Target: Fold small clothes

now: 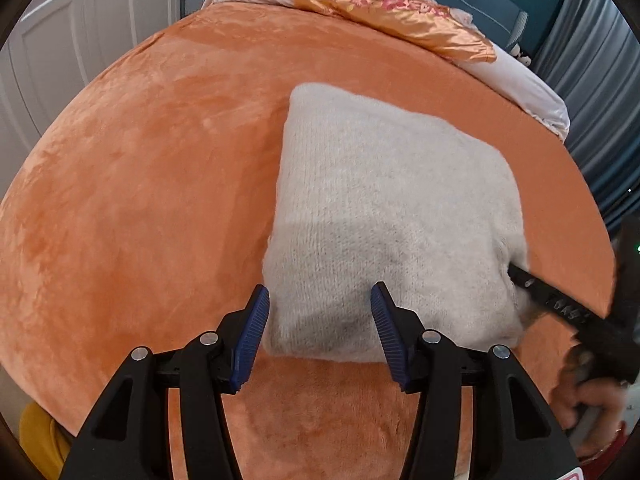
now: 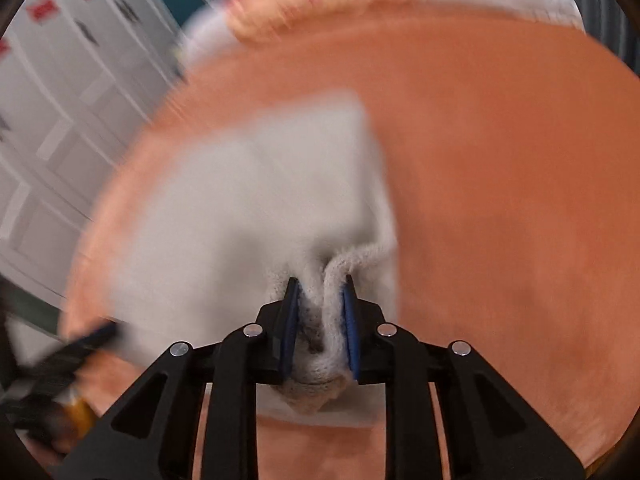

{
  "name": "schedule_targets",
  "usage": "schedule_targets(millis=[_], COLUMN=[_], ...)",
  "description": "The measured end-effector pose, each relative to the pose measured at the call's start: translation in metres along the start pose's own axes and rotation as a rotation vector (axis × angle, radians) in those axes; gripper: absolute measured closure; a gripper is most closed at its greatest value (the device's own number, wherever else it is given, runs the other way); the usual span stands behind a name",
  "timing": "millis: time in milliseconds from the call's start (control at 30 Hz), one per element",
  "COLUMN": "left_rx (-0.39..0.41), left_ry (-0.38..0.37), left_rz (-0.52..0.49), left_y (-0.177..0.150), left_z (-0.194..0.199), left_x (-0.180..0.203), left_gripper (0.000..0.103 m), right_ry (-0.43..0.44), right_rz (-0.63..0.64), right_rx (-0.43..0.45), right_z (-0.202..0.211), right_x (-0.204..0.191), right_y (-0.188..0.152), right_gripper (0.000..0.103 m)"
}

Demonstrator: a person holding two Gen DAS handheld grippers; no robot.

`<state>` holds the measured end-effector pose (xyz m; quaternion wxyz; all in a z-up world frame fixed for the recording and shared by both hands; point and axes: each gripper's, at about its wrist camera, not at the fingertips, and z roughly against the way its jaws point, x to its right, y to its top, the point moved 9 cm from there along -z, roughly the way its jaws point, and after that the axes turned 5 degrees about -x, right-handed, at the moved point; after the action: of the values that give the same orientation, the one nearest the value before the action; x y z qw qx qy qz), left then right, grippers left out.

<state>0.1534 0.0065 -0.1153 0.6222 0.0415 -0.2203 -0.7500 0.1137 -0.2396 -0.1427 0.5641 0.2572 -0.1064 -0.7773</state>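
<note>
A folded pale grey knitted garment (image 1: 392, 216) lies on the orange plush bedcover (image 1: 140, 200). My left gripper (image 1: 320, 296) is open and hovers over the garment's near left corner, with one blue pad on each side of it. My right gripper (image 2: 320, 284) is shut on a bunched edge of the garment (image 2: 256, 208) at its near right corner. The right wrist view is blurred by motion. The right gripper also shows in the left wrist view (image 1: 516, 272), with its tip buried in the knit.
An orange satin pillow with red flowers (image 1: 384, 4) and a white pillow (image 1: 520, 80) lie at the head of the bed. White cupboard doors (image 1: 60, 40) stand to the left. Grey curtains (image 1: 600, 100) hang on the right.
</note>
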Motion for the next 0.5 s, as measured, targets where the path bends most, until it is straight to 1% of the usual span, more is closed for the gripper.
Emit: schedule_targets(millis=[67,100,167,233,267,300,367,433,500], left_rx=[0.001,0.002,0.003,-0.001,-0.002,0.0,0.007,0.012,0.014], left_ry=[0.026,0.038,0.063,0.091,0.102,0.113,0.132,0.143,0.143], left_rz=[-0.009,-0.016,-0.029,-0.037,-0.038,-0.04,-0.04,-0.034,-0.023], left_y=[-0.003,-0.003,-0.006,-0.008,-0.01,-0.012,-0.015,-0.019,-0.021], left_z=[0.001,0.001,0.002,0.003,0.004,0.005,0.008,0.011,0.013], left_x=[0.0,0.001,0.002,0.003,0.004,0.005,0.005,0.004,0.004], left_gripper=[0.052,0.052,0.052,0.052,0.052,0.052,0.05,0.048,0.048], right_ry=[0.042,0.05,0.042,-0.014,-0.033,-0.057,-0.089,-0.097,-0.093], right_rz=[-0.053,-0.086,-0.095,-0.069,-0.063,-0.06,-0.052,-0.021,0.031], right_rx=[0.014,0.013,0.025,0.051,0.068,0.085,0.11,0.152,0.177], right_z=[0.017,0.031,0.056,0.086,0.099,0.113,0.136,0.161,0.178], right_x=[-0.001,-0.002,-0.009,-0.019,-0.022,-0.026,-0.033,-0.044,-0.06], right_y=[-0.002,-0.002,-0.002,-0.004,-0.006,-0.009,-0.015,-0.025,-0.033], right_gripper=[0.078,0.077,0.075,0.074,0.072,0.067,0.066,0.069,0.086])
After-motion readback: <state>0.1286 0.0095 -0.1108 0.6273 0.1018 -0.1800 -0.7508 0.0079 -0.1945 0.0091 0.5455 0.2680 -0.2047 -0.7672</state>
